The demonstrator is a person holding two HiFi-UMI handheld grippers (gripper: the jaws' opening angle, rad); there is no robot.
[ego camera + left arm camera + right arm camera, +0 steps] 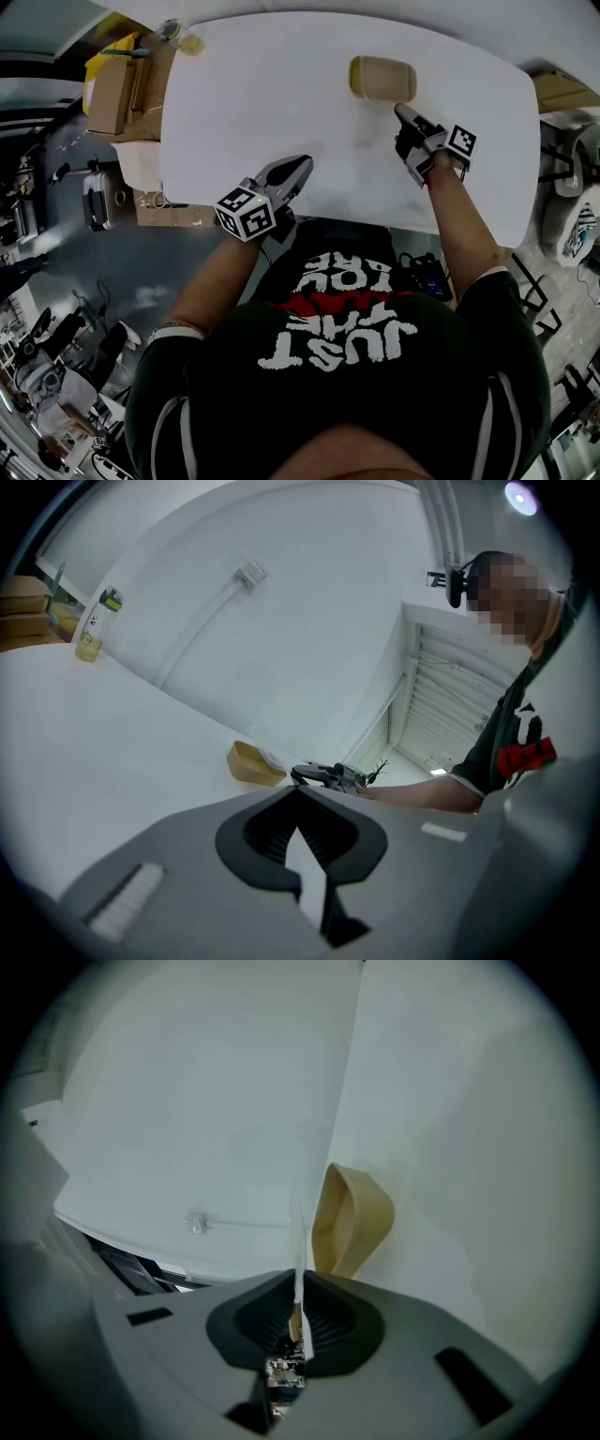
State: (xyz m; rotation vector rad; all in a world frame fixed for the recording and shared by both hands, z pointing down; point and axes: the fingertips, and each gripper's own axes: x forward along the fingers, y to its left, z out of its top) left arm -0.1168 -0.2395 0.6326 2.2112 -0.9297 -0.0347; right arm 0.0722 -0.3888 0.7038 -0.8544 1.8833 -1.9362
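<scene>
The white table [281, 103] spreads out ahead of both tongs. The left tongs [304, 167] lie at its near edge and the right tongs [401, 112] reach further in over its top. Off the table's end, well out to the left of the left tongs, stand stacked cardboard boxes [117, 94].

A shallow tan tray [356, 80] sits on the table just beyond the tip of the right tongs and well apart from the left tongs. The right gripper view shows it close ahead of the jaws and a little to their right, turned on its side because those tongs are rolled over.

A small bottle [97, 625] with yellowish liquid stands upright at the far left corner of the table, far from both tongs.

The right tongs are pinched nearly together on a thin white strip [298, 1241]. It is seen edge-on and rises from between the pads toward the tray. What it is cannot be told.

The left tongs have their tips together, with nothing between them.
</scene>
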